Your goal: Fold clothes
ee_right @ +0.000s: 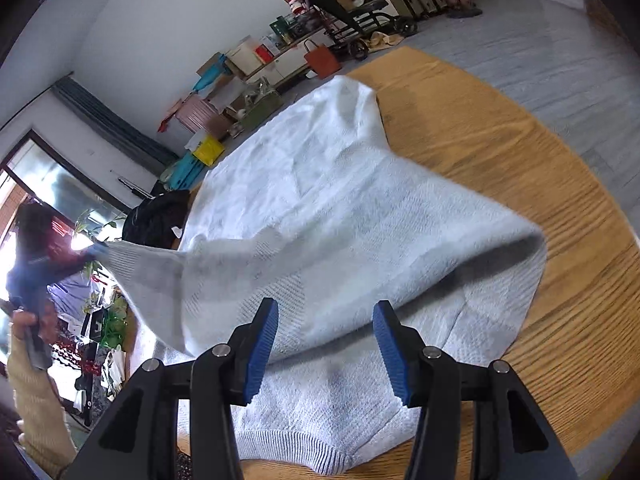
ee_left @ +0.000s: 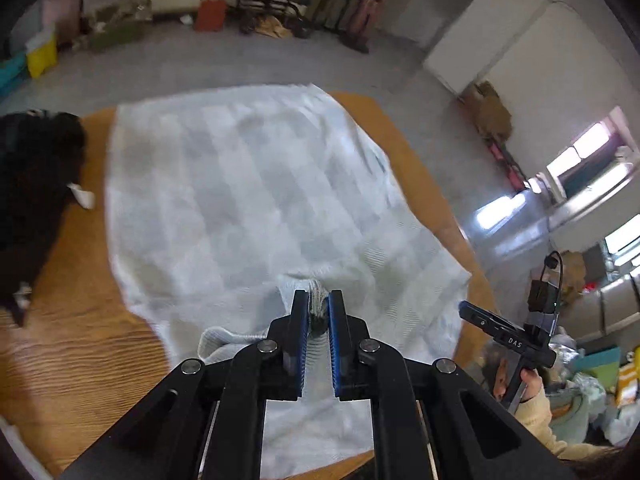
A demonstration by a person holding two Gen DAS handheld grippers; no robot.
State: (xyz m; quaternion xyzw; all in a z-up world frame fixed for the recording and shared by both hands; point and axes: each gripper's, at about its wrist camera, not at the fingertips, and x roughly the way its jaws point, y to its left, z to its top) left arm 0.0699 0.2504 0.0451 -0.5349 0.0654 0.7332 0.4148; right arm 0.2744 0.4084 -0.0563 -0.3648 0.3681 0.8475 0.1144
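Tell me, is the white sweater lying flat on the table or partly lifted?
Partly lifted. The left tongs are shut on a sweater cuff, pulling that sleeve up off the wooden table; the body lies spread.

the sweater (ee_right: 340,208) is pale knitted cloth, soft and matt, with a textured weave and a ribbed band along its hem and at the cuff. the table (ee_right: 500,152) under it is wood with a strong wavy grain and a low satin sheen. the left gripper (ee_left: 319,308) and right gripper (ee_right: 326,344) are matt black plastic with shiny round metal pins, and their pads (ee_right: 262,350) are blue and finely ridged, like rubber. the dark garment (ee_left: 32,184) looks like matt black cloth.
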